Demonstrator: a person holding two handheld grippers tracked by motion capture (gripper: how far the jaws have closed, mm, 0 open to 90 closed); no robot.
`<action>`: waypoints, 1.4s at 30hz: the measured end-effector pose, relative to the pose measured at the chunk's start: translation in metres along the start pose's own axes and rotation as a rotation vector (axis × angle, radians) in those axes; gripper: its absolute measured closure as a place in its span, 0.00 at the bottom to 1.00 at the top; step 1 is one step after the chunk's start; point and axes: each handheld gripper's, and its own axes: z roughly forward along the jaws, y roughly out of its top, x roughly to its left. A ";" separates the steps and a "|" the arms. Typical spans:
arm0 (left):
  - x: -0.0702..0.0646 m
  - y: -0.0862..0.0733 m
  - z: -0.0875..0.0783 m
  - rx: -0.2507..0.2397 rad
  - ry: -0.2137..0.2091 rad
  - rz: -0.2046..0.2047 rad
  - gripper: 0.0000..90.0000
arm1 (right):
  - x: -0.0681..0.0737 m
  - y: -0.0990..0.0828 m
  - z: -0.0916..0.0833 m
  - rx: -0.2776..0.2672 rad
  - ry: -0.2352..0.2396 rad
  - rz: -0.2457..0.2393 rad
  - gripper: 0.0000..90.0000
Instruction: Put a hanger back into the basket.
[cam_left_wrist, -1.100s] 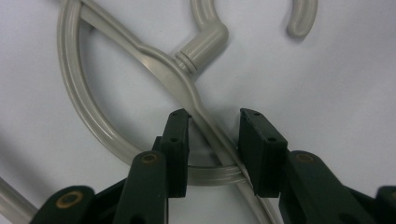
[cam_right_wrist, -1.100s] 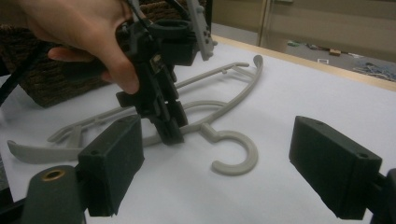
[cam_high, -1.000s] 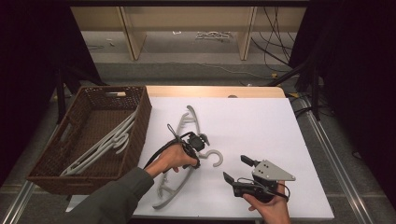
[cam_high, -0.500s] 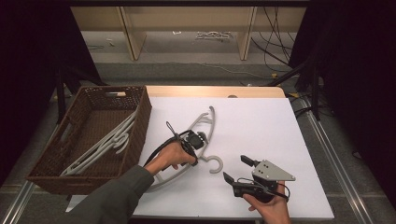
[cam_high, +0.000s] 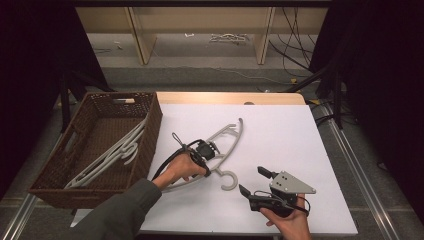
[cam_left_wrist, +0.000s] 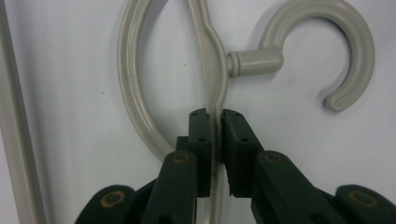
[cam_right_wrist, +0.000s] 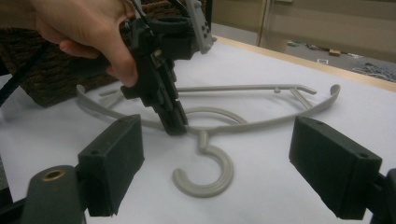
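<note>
Gripping one grey hanger (cam_left_wrist: 215, 70) near its hook, left tongs (cam_left_wrist: 215, 122); right tongs (cam_right_wrist: 233, 163) gaping empty; two hangers (cam_high: 107, 157) in one basket (cam_high: 150, 125)

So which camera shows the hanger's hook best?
The left gripper view: the hook shows big and sharp beside the left gripper pinching the hanger. The right gripper view shows it flat, from the side; the high view shows it tiny.

The far and right parts of the white table (cam_high: 280, 120) lie bare, open for a claw to pass. On the left, the wicker basket (cam_high: 150, 125) walls off that edge, with grey hangers (cam_high: 107, 160) piled inside. Near the middle, the grey hanger (cam_high: 227, 137) sprawls across the surface, its hook (cam_high: 229, 180) close to the right claw (cam_high: 254, 181).
</note>
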 end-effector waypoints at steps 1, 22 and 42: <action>0.000 0.000 0.000 -0.007 -0.005 -0.008 0.92 | 0.001 0.000 0.000 0.003 0.009 0.019 0.21; 0.026 -0.001 -0.050 -0.333 -0.208 -0.215 0.92 | 0.001 0.000 -0.001 0.005 -0.005 0.011 0.21; 0.042 -0.013 -0.072 -0.504 -0.311 -0.352 0.92 | 0.001 0.000 0.000 0.011 0.006 0.018 0.21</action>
